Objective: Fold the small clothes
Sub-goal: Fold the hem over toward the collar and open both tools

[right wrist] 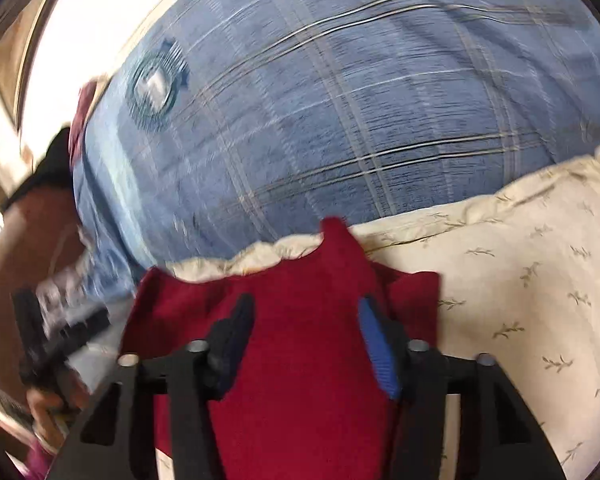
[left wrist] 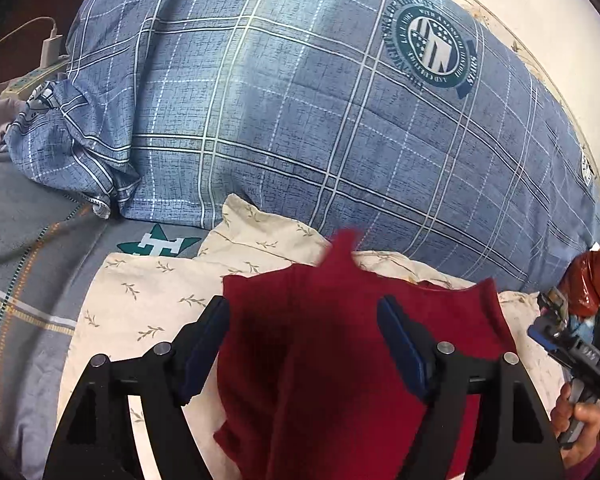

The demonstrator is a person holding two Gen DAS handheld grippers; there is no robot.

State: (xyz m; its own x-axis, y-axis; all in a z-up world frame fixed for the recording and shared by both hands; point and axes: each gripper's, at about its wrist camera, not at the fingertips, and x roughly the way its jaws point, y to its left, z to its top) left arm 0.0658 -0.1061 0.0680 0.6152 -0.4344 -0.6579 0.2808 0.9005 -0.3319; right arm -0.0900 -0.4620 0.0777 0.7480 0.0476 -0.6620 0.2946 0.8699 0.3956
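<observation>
A small dark red garment lies on a cream leaf-print cloth on the bed. It also shows in the right wrist view, where the picture is blurred. My left gripper is open, its blue-padded jaws wide apart above the garment, holding nothing. My right gripper is open too, jaws spread above the red garment. The right gripper also shows at the right edge of the left wrist view, held by a hand.
A big blue plaid pillow with a round green badge lies right behind the cloth. A grey bedsheet with a green star print is at the left. A white power strip with charger sits far left.
</observation>
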